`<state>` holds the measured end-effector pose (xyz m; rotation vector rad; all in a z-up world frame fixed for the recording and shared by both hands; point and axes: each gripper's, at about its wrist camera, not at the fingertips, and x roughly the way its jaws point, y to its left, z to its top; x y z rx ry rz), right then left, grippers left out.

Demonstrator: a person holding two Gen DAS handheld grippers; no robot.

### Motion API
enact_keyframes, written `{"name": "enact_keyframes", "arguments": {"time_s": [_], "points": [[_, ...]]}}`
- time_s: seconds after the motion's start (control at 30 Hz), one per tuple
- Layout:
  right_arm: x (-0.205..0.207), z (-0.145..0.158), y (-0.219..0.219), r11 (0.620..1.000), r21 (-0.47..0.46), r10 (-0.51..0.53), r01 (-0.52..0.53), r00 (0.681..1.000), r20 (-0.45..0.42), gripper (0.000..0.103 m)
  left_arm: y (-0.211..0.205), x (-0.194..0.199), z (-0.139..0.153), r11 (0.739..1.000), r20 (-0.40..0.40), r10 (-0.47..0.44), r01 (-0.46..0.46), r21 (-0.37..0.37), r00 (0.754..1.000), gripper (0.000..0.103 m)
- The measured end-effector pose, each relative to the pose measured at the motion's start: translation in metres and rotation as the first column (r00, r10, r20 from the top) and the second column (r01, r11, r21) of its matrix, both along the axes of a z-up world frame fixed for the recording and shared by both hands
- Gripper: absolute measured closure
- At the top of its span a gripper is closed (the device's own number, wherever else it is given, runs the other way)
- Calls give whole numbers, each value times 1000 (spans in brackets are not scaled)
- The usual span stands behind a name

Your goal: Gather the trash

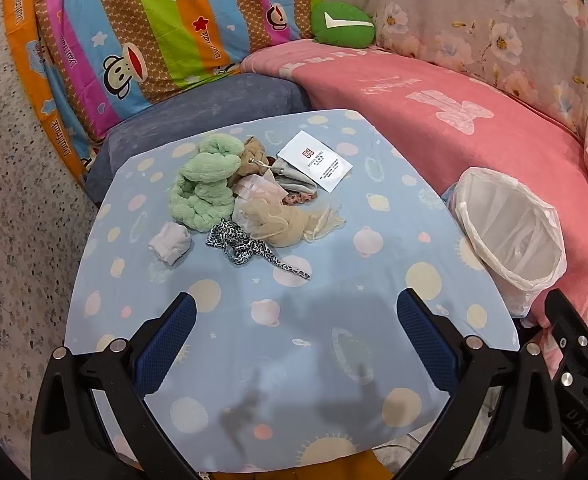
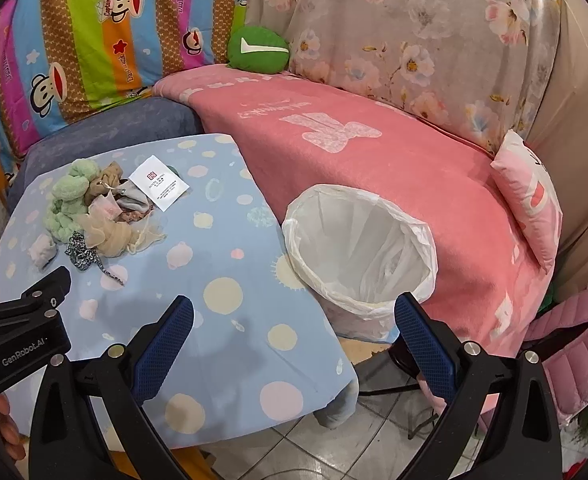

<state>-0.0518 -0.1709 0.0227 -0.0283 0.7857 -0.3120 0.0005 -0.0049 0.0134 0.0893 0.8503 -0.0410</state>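
Note:
A pile of small items lies at the far side of the blue spotted table (image 1: pixel 333 360): a green fluffy cloth (image 1: pixel 206 184), a white hotel packet (image 1: pixel 315 160), a beige mesh piece (image 1: pixel 282 220), a leopard-print band (image 1: pixel 250 250) and a small white sock (image 1: pixel 170 242). The pile also shows in the right wrist view (image 2: pixel 102 208). A bin lined with a white bag (image 2: pixel 363 256) stands at the table's right edge, also seen in the left wrist view (image 1: pixel 509 232). My left gripper (image 1: pixel 294 324) is open and empty, short of the pile. My right gripper (image 2: pixel 294 324) is open and empty, near the bin.
A pink blanket (image 2: pixel 373 160) covers the sofa behind the bin. A green cushion (image 2: pixel 258 54) and a pink pillow (image 2: pixel 529 204) lie on it. A striped monkey-print quilt (image 1: pixel 134 32) hangs at the back left. Tiled floor (image 2: pixel 313 448) shows below the table.

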Motion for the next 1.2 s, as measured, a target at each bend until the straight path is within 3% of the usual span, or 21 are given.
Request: {"name": "enact_keyframes", "arguments": {"time_s": [0.33,1.2], "points": [[5,-4,6,999,13,36,-36,999,-17,7,5,-2,1,1000,3,11,-11,3,1000,7],[17,0,-7,1000,9,-13,13,1000,-17,7,-8,15,0,1000,18,-17,17,4,1000,7]]}}
